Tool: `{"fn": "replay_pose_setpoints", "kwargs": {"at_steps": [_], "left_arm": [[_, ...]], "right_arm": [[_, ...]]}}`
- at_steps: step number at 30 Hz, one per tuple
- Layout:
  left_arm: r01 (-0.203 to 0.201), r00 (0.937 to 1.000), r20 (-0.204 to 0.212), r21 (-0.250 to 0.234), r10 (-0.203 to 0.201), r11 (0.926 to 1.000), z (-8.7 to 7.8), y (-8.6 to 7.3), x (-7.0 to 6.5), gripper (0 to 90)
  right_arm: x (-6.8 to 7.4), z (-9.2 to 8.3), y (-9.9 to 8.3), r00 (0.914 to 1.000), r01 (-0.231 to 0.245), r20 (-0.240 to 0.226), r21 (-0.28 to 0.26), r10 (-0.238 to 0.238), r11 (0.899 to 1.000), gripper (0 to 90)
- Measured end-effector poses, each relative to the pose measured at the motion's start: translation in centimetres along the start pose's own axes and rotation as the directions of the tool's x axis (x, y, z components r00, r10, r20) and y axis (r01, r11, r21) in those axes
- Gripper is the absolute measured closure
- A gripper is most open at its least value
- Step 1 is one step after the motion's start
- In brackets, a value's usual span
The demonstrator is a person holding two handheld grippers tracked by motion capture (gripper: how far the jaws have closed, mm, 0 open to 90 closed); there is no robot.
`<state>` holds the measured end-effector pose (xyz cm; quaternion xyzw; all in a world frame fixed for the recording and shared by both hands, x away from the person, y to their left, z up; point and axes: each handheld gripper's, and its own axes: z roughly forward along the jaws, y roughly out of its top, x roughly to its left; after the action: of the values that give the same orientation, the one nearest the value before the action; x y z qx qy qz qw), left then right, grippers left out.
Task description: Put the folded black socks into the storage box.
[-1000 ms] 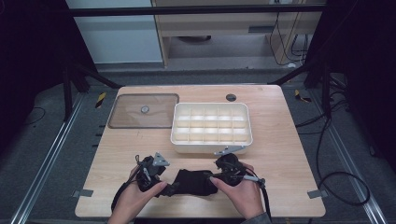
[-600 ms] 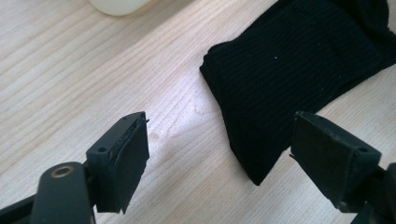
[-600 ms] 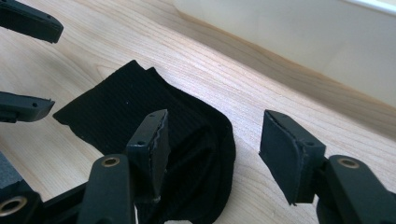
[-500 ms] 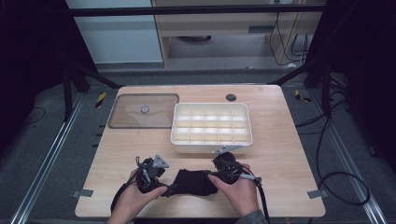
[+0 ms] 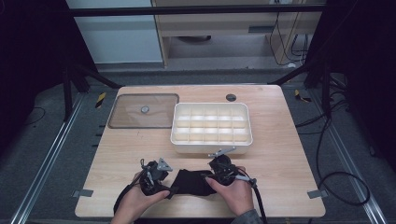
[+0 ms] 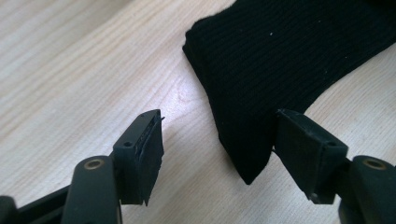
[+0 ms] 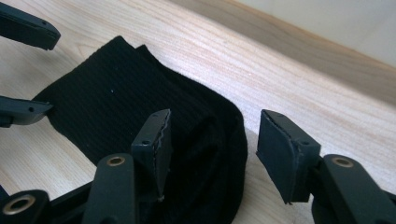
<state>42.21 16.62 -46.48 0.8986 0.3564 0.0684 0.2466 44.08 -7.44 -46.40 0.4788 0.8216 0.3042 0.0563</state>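
A black ribbed sock lies flat near the table's front edge, between my two hands. My left gripper is at its left end. In the left gripper view the sock's corner lies between the jaws of the left gripper, against the right jaw and apart from the left one. My right gripper is at the sock's right end. In the right gripper view the sock's folded edge sits between the jaws of the right gripper, unpinched. Both pairs of jaws have just been closing.
A white tray divided into several compartments stands just behind the hands. A clear lid lies flat at the back left. A small dark disc sits near the table's far edge. Cables trail from both grippers toward the front edge.
The right gripper has dipped slightly toward the sock. The left hand and the sock keep their places.
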Motion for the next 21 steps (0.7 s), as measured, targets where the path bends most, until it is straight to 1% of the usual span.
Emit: {"fn": "replay_pose_setpoints", "kwargs": {"at_steps": [2, 5, 7, 8, 9, 13, 16, 18, 21], "left_arm": [[0.001, 1.0, 0.002, -0.002, -0.001, 1.0, 0.0, -0.1, -0.1, 34.3], [0.006, 1.0, 0.004, -0.021, -0.006, 0.9998, -0.5, -0.3, -0.3, 38.6], [0.007, 1.0, 0.004, -0.021, -0.007, 0.9997, -0.6, -0.3, -0.4, 41.0], [0.011, 0.9999, 0.003, -0.02, -0.011, 0.9997, -0.6, -0.4, -0.3, 42.4], [0.015, 0.9999, 0.003, -0.019, -0.014, 0.9997, -0.5, -0.4, -0.3, 43.8], [0.032, 0.9993, 0.019, -0.017, -0.031, 0.9994, -0.1, -0.5, -0.1, 47.3], [0.053, 0.9966, 0.064, -0.036, -0.051, 0.9979, 0.1, -0.3, 0.0, 50.1], [0.052, 0.9969, 0.061, -0.034, -0.05, 0.998, 0.1, -0.2, 0.0, 52.3], [0.064, 0.9959, 0.066, -0.024, -0.062, 0.9977, 0.4, -0.3, 0.3, 56.8]], "right_arm": [[0.0, 0.1, -0.2, 1.0, -0.002, -0.002, 0.0, 0.002, 1.0, 45.8], [0.0, 0.1, -0.6, 1.0, -0.005, -0.006, 0.002, 0.005, 1.0, 46.1], [0.1, 0.1, -0.7, 1.0, 0.002, -0.008, 0.0, -0.002, 1.0, 47.7], [0.1, 0.0, -0.8, 0.9999, -0.002, -0.011, 0.0, 0.002, 1.0, 48.9], [0.1, 0.0, -0.9, 0.9999, 0.003, -0.01, -0.002, -0.003, 1.0, 49.4], [0.2, -0.2, -1.1, 0.9998, 0.007, -0.02, -0.005, -0.007, 1.0, 52.8], [0.2, -0.2, -1.2, 0.9996, 0.001, -0.027, 0.0, -0.001, 1.0, 58.8], [0.1, -0.2, -1.2, 0.9995, 0.001, -0.031, 0.004, -0.001, 1.0, 64.0], [0.1, -0.4, -1.2, 0.9992, 0.008, -0.038, 0.005, -0.008, 1.0, 68.5]]}}
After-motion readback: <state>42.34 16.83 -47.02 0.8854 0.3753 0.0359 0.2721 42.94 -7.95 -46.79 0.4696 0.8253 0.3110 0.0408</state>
